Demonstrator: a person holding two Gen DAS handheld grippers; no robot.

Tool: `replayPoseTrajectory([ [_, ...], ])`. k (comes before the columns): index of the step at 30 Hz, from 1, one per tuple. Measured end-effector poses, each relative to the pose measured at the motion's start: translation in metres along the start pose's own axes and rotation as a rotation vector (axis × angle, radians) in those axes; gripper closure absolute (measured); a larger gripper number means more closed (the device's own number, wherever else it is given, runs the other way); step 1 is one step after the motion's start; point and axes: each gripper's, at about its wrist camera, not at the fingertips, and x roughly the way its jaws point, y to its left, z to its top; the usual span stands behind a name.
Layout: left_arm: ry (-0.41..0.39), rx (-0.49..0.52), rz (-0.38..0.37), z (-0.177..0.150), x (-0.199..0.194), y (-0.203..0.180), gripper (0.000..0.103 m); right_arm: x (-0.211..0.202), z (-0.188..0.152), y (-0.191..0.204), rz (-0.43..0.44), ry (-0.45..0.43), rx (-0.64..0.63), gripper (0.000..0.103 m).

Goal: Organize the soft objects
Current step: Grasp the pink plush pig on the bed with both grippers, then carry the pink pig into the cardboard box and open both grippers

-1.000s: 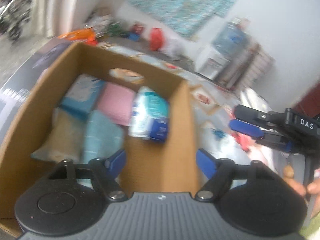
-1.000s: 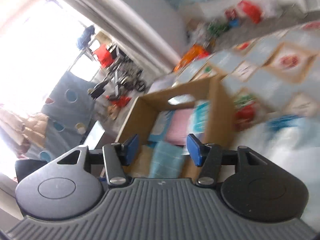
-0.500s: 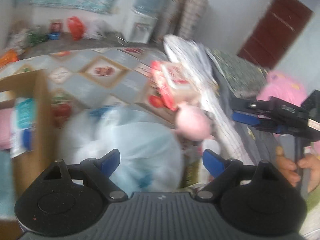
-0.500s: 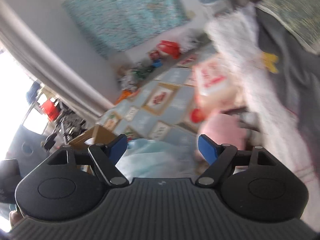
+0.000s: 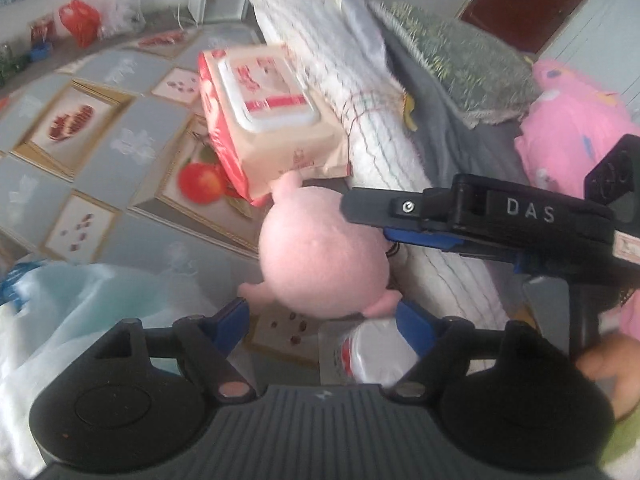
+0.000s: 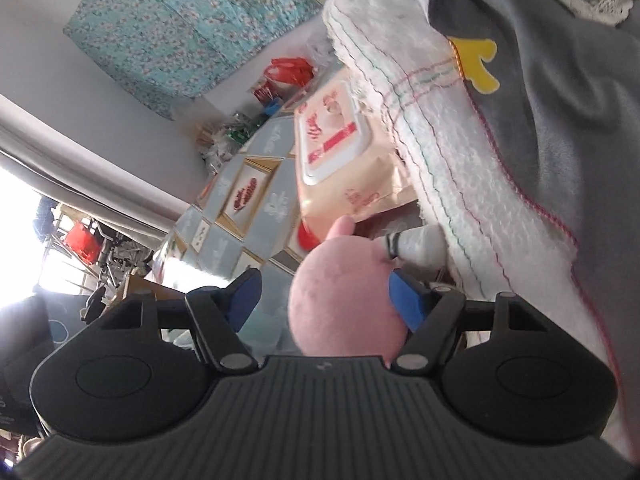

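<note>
Tools converge on the pink plush toy

Pink plush toy (image 5: 324, 256) lies on the tiled floor (image 5: 120, 140), just ahead of the left tool (image 5: 322, 322) and lodged between the fingers of the right tool (image 6: 324, 296). It sits tight against the edge of the white quilted bedding (image 5: 376, 148), probably because the loose soft things were left in a heap at the bedside, waiting to be sorted.

The left tool stands open and empty, its blue pads spread either side of the toy's near end without touching it. The right tool's jaws have just been closing; the toy is between them, the right-hand pad against its fabric and the left-hand pad apart from it, so nothing is gripped yet. It comes in from the bed side, likely since that flank of the toy is easiest to reach.

The toy is nearly round, with a faint long axis running away from the left tool: a small nub points ahead toward the wipes pack (image 5: 272, 116), which leans against the bedding just beyond, and two stubby feet point back at the left tool. A light plastic bag (image 5: 80, 320) bulges to the left tool's left.
</note>
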Motion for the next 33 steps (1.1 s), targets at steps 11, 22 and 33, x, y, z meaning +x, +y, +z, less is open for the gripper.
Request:
replayPoseTrajectory([
  [11, 0.055, -0.056, 0.021, 0.021, 0.040, 0.003, 0.021, 0.031, 0.004, -0.022, 0.092, 0.047, 0.058, 0.031],
  [22, -0.072, -0.011, 0.018, 0.015, -0.012, -0.009, 0.029, -0.004, 0.002, -0.002, 0.190, -0.006, 0.071, 0.034],
  [33, -0.313, -0.043, -0.001, -0.051, -0.169, 0.037, 0.029, -0.067, -0.033, 0.135, 0.369, -0.036, -0.166, 0.033],
])
